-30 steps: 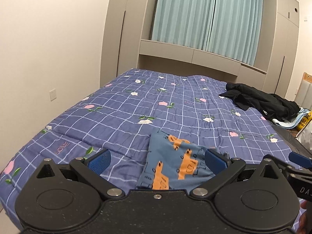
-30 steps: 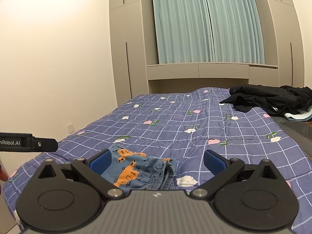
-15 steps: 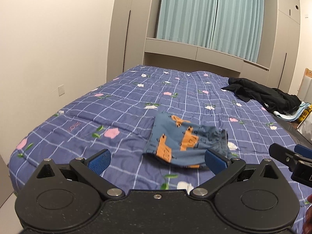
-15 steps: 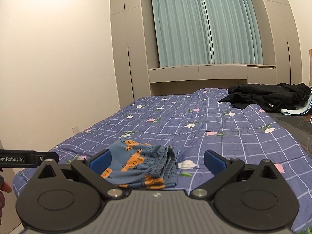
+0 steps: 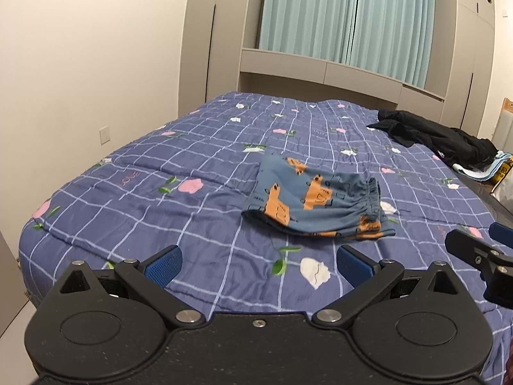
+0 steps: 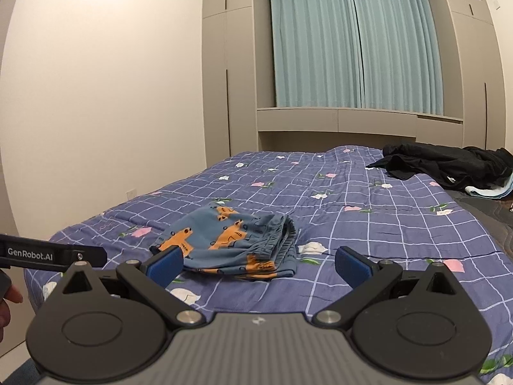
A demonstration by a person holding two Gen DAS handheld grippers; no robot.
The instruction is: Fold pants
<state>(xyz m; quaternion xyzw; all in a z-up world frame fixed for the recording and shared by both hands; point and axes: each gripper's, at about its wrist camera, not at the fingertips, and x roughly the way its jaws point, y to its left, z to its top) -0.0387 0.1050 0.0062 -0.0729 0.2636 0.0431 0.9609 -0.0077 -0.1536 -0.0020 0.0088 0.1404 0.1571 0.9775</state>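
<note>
Lying folded flat on bed [image 5: 205, 215] at 12 o'clock, pants [image 5: 315, 200] look done, so L gripper [image 5: 258, 261] & R gripper [image 6: 258, 264] hang spread, empty, clear of cloth.

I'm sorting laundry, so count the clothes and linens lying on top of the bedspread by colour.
Blue with orange print: 1, the folded pants
Black: 1, the garment pile
Light blue: 1, the cloth under the black pile
Total: 3

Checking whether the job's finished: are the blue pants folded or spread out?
Folded. The blue pants lie in a compact stack on the bed, layered edges showing.
</note>
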